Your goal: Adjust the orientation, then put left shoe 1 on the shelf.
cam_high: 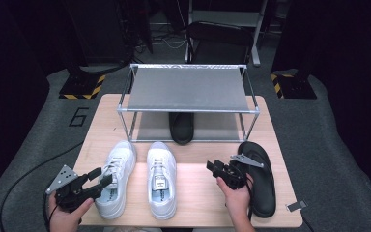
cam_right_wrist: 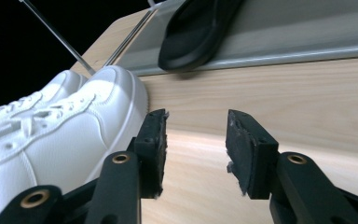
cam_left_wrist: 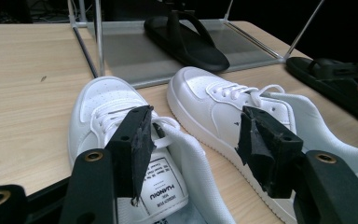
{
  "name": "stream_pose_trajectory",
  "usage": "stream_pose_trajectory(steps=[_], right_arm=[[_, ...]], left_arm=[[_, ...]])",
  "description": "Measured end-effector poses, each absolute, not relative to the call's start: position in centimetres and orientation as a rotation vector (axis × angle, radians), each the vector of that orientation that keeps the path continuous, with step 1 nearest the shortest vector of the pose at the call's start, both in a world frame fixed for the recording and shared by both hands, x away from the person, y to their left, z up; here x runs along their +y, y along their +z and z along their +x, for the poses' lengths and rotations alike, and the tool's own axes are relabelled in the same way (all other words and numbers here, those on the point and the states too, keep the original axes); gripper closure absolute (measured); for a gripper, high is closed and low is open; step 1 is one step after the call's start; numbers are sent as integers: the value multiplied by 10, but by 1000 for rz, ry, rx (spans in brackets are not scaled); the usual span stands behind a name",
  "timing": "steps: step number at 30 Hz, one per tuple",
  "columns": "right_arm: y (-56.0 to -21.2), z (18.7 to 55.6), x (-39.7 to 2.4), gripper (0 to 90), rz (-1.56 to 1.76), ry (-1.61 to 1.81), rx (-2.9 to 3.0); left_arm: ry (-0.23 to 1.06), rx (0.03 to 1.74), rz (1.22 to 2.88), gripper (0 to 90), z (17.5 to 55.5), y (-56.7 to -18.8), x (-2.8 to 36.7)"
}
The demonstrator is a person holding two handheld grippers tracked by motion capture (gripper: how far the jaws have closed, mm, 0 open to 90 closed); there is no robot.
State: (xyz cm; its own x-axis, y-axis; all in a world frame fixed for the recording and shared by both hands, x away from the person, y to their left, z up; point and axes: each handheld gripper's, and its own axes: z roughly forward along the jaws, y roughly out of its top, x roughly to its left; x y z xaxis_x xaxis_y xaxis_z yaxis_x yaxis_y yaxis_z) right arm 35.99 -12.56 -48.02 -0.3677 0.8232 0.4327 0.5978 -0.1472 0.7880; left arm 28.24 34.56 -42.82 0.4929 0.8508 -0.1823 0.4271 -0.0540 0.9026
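Two white sneakers stand side by side on the wooden table [cam_high: 198, 198], the left one [cam_high: 121, 162] and the right one [cam_high: 162, 179]. My left gripper [cam_high: 104, 176] is open at the left sneaker's heel; in the left gripper view its jaws [cam_left_wrist: 198, 140] straddle that sneaker's [cam_left_wrist: 107, 100] collar without pressing on it. My right gripper [cam_high: 212, 166] is open just right of the right sneaker [cam_right_wrist: 65, 135], with only bare wood between its jaws [cam_right_wrist: 196, 149]. One black slipper [cam_high: 263, 191] lies on the table under my right hand. The other black slipper [cam_high: 182, 128] sits on the rack's lower shelf.
A metal shoe rack [cam_high: 188, 89] with a grey top shelf stands at the table's far side. A strip of bare wood lies between the right sneaker and the slipper on the table. Dark stands and a chair surround the table on the floor.
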Motion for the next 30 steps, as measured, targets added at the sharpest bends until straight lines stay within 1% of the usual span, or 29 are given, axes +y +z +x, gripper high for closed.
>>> stream_pose_trajectory(steps=[7, 10, 17, 20, 21, 23, 28, 30], right_arm=[[-469, 326, -159, 580, 1572, 1412, 1759], [-467, 314, -175, 566, 1543, 1306, 1678], [-486, 314, -203, 517, 1629, 1131, 1646], [-492, 318, -203, 524, 1662, 1131, 1692], [-496, 319, -202, 547, 1677, 1125, 1711], [-503, 322, -201, 638, 1701, 1107, 1749], [-506, 323, -205, 819, 1733, 1115, 1743], [-506, 322, -205, 824, 1736, 1123, 1742]], left_arm=[[504, 1108, 1670, 441, 280, -429, 344], [508, 1110, 1666, 441, 278, -429, 344], [516, 1104, 1653, 440, 277, -429, 342], [508, 1111, 1665, 440, 276, -428, 344], [508, 1113, 1663, 440, 276, -428, 345], [511, 1115, 1658, 439, 276, -428, 346], [517, 1123, 1649, 440, 274, -429, 348], [513, 1127, 1652, 440, 273, -430, 348]])
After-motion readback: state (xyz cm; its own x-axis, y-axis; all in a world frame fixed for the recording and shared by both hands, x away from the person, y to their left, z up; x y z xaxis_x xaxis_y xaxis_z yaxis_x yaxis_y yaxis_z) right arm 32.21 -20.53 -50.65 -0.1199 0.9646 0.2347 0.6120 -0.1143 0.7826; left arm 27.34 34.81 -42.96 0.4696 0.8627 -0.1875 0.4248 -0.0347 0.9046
